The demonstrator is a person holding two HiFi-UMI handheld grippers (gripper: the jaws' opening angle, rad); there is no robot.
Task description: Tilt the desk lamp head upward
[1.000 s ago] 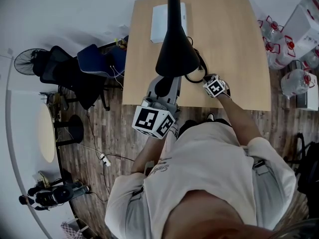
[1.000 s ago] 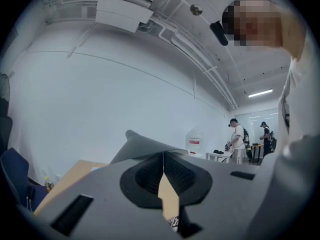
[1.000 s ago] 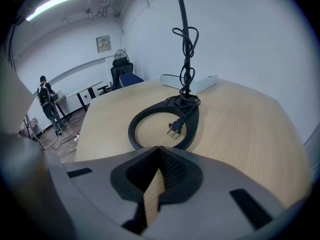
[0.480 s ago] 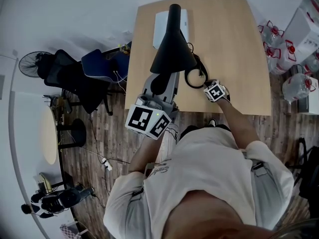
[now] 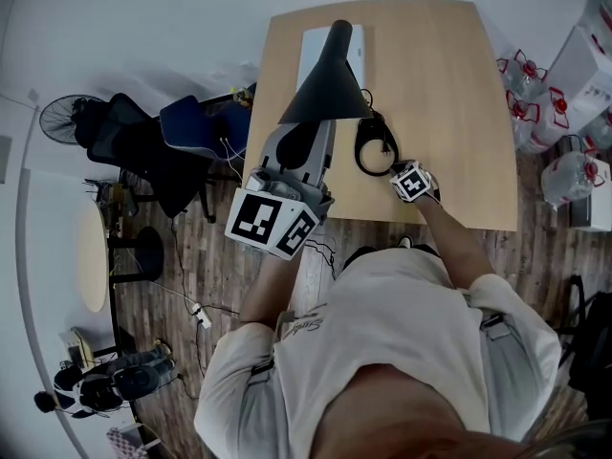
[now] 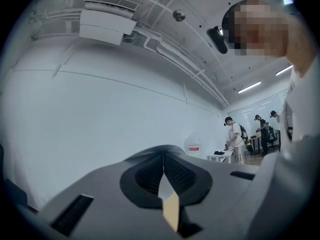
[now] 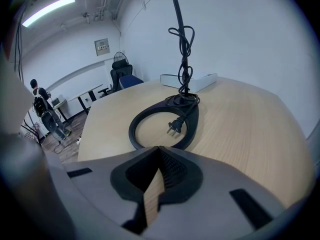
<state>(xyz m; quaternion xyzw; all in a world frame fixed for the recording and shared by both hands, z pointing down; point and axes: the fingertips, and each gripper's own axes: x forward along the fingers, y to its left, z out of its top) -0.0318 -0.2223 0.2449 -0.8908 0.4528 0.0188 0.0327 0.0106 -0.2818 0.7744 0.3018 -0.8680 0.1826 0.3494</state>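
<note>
The black desk lamp stands on a wooden table [image 5: 449, 75]. Its cone-shaped head [image 5: 325, 82] hangs over the table's near left part. Its ring base [image 5: 375, 147] lies flat, with the plug [image 7: 175, 126] inside the ring [image 7: 165, 124] and the cord wound round the stem [image 7: 182, 49]. My left gripper [image 5: 304, 151] reaches up under the lamp head's rim; its tips are hidden there. In the left gripper view it [image 6: 163, 179] is shut on nothing and points at wall and ceiling. My right gripper [image 5: 406, 172] sits just before the base, shut and empty [image 7: 159, 151].
A white flat box [image 5: 325, 48] lies at the table's far side behind the lamp. Office chairs [image 5: 182, 132] and a fan [image 5: 65, 120] stand left of the table; water bottles [image 5: 564, 165] stand at the right. Several people [image 6: 235, 136] stand far off.
My left gripper has moved left and toward me beneath the lamp head. The head has swung farther back and shows more of its side. The right gripper has barely shifted.
</note>
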